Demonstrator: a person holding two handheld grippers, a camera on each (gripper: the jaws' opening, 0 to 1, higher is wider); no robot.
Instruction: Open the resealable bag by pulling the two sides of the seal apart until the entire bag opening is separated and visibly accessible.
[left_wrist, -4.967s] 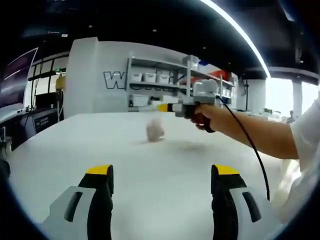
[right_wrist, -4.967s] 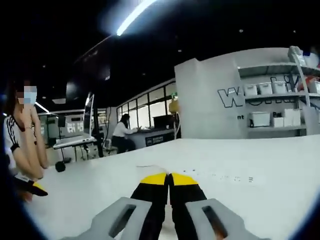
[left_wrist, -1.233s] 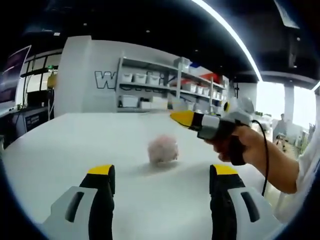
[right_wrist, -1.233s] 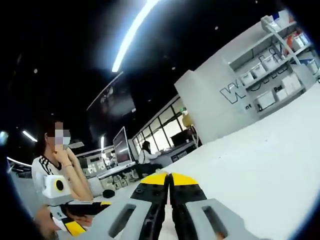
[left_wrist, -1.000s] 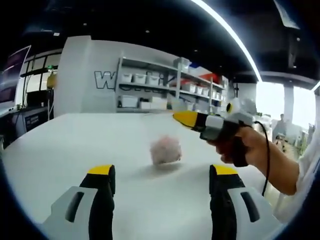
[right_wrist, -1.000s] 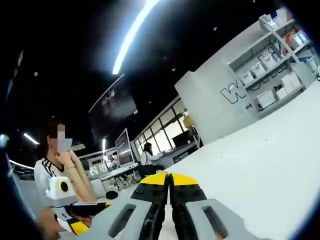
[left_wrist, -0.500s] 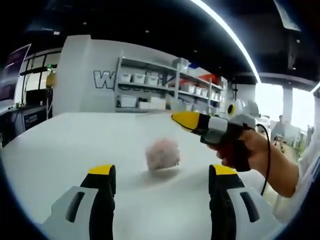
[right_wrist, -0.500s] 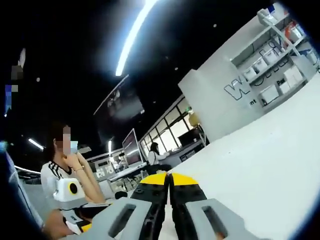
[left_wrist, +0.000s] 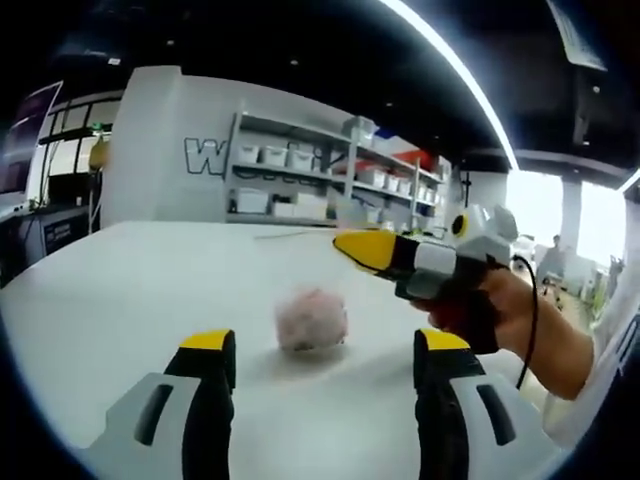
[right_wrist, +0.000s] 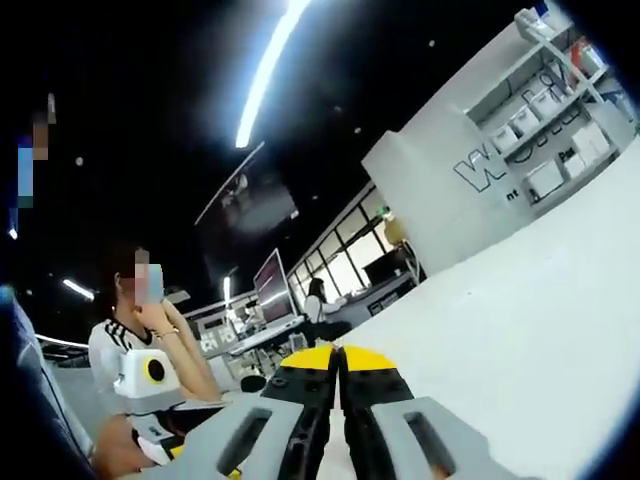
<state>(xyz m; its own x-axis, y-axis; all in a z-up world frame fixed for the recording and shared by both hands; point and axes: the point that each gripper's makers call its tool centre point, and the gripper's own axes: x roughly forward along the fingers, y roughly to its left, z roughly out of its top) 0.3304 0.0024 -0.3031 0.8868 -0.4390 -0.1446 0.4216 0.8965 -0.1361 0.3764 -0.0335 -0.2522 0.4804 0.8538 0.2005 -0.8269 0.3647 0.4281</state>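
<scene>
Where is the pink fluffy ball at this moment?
In the left gripper view, the pink fluffy ball lies on the white table, ahead between the left gripper's open jaws, below the right gripper.

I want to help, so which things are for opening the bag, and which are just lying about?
For the job:
left gripper, fingers open
right gripper, fingers shut
pinkish lump on the table, maybe the bag, too blurry to tell

Just there:
white table
shelves of boxes
seated person
</scene>
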